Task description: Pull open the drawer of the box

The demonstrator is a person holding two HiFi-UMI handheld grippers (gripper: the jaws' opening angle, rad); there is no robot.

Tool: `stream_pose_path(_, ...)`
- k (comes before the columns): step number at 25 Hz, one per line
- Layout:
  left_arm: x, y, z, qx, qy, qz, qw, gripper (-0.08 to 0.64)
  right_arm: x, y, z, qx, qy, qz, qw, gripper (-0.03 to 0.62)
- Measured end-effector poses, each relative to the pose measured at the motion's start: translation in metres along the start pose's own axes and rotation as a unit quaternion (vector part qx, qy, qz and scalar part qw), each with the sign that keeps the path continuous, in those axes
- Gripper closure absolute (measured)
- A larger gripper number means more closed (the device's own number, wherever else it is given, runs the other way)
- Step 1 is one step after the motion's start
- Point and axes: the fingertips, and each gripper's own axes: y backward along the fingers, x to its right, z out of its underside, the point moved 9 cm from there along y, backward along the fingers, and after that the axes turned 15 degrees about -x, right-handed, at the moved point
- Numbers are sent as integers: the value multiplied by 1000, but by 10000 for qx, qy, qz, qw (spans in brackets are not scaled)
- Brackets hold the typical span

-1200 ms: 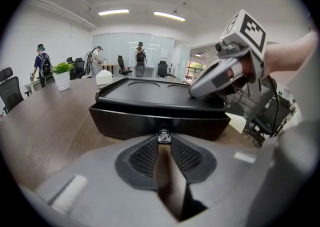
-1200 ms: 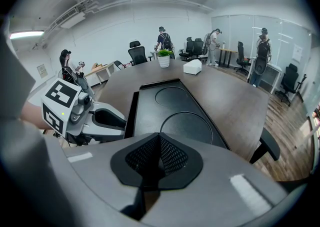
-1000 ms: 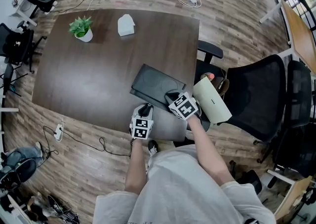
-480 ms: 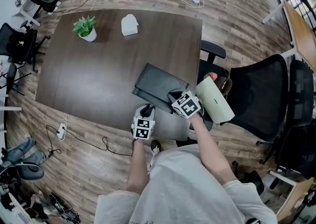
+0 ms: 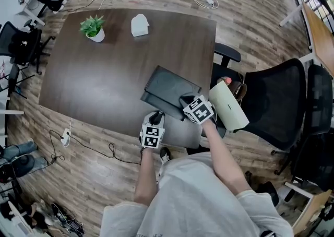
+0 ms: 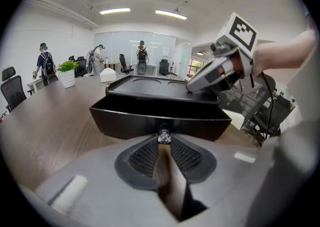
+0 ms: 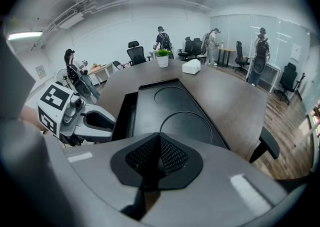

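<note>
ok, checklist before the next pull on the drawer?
1. left claw shut on knob: ok.
2. right claw shut, tip down on top of box: ok.
3. drawer partly out, gap showing under the top: ok.
4. plant well away from box: ok.
5. travel left in drawer: cannot tell.

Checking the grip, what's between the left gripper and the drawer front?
A small knob on the drawer, pinched by the left gripper; the left gripper view shows it.
</note>
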Motion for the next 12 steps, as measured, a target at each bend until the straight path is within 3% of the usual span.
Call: stream_pose_path(12, -1, 6, 8, -4, 36, -67, 10000, 426, -1, 1, 1, 10, 25, 34, 10000, 591)
